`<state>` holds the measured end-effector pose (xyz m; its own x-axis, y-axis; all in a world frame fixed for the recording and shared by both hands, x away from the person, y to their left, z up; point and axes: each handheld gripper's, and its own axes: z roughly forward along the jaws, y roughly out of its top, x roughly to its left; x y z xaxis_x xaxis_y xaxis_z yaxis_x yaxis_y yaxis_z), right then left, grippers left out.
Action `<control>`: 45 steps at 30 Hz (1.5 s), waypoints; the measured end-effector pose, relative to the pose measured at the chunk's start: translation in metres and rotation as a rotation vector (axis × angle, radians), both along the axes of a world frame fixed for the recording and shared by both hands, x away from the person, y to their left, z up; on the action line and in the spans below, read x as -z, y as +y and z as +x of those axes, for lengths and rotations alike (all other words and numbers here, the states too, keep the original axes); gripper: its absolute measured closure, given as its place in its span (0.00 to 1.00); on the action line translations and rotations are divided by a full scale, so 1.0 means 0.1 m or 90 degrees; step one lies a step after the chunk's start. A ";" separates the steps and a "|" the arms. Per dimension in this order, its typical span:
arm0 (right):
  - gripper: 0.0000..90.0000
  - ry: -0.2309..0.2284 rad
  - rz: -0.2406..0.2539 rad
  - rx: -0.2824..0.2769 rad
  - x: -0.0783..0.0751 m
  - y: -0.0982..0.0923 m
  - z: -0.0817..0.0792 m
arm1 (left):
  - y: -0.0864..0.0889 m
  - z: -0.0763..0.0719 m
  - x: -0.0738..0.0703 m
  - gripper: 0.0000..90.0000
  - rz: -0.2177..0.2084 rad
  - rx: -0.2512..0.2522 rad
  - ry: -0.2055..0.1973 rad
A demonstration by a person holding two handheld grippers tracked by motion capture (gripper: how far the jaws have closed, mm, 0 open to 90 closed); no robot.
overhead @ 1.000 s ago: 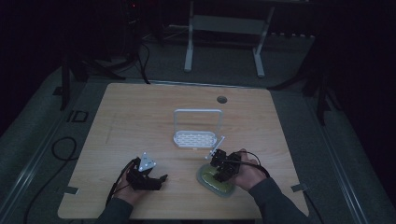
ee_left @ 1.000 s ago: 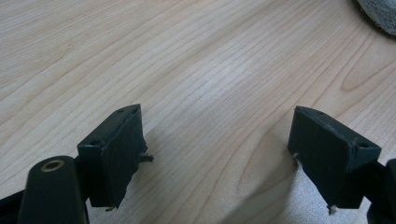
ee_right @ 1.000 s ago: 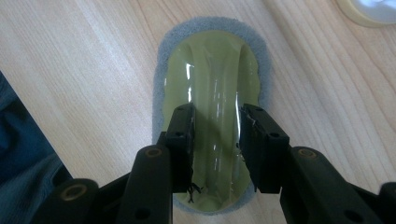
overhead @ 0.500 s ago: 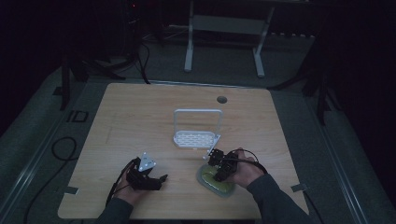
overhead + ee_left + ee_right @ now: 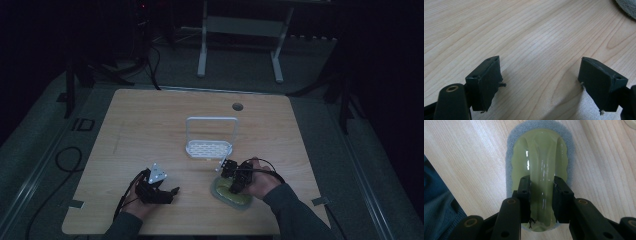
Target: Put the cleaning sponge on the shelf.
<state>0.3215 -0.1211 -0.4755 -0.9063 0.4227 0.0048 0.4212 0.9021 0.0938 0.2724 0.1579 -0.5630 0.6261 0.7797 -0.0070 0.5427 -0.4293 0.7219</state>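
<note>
Two tools work over one wooden table (image 5: pixel 150 125). A white wire rack (image 5: pixel 210 140) stands near the table's middle, and a green scrubber with a grey pad (image 5: pixel 230 192) lies toward the near edge, right of centre. The right tool (image 5: pixel 541 195) sits over the scrubber's raised glossy handle ridge (image 5: pixel 541 167); its jaws have just been closing and now flank the ridge, pads against its sides as far as I can judge. To do this grasp well, keep the jaws centred along the ridge and squeeze evenly before lifting, since the smooth plastic could slip. The left tool (image 5: pixel 540 82) rests near the near-left corner, jaws wide apart with nothing but bare wood between them. Dim light in the high view blurs the scrubber's outline, and the rack's far detail is hard to make out.
</note>
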 end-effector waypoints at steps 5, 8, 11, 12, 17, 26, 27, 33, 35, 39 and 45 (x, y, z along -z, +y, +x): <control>0.79 -0.002 -0.008 -0.012 0.00 0.01 0.00 | 0.00 0.00 0.00 0.21 0.001 0.001 0.000; 0.79 -0.003 -0.011 -0.021 0.00 0.02 0.00 | 0.00 0.00 0.00 0.21 0.001 0.001 0.001; 0.79 -0.008 -0.014 -0.034 -0.01 0.02 0.00 | 0.00 0.00 0.00 0.21 0.001 0.001 0.001; 0.79 -0.010 -0.014 -0.038 -0.01 0.02 0.00 | 0.00 0.00 0.00 0.21 0.001 0.001 0.001; 0.79 -0.028 -0.015 -0.051 -0.03 0.02 0.01 | 0.00 0.00 0.00 0.21 0.001 0.002 0.001; 0.79 -0.067 -0.011 -0.068 -0.10 0.02 0.02 | 0.00 0.00 0.00 0.21 0.002 0.002 0.000; 0.79 -0.069 -0.009 -0.072 -0.10 0.02 0.02 | 0.00 0.00 0.00 0.21 0.002 0.001 0.000; 0.79 -0.097 -0.014 -0.081 -0.12 0.04 0.04 | 0.00 0.00 0.00 0.21 0.002 0.001 0.000; 0.79 -0.103 -0.014 -0.080 -0.13 0.04 0.04 | 0.00 0.00 0.00 0.21 0.002 0.001 0.001; 0.79 -0.114 -0.013 -0.085 -0.15 0.05 0.07 | 0.00 0.00 0.00 0.21 0.001 0.001 0.001; 0.79 -0.129 -0.014 -0.090 -0.19 0.07 0.10 | 0.00 0.00 0.00 0.21 0.001 0.001 0.000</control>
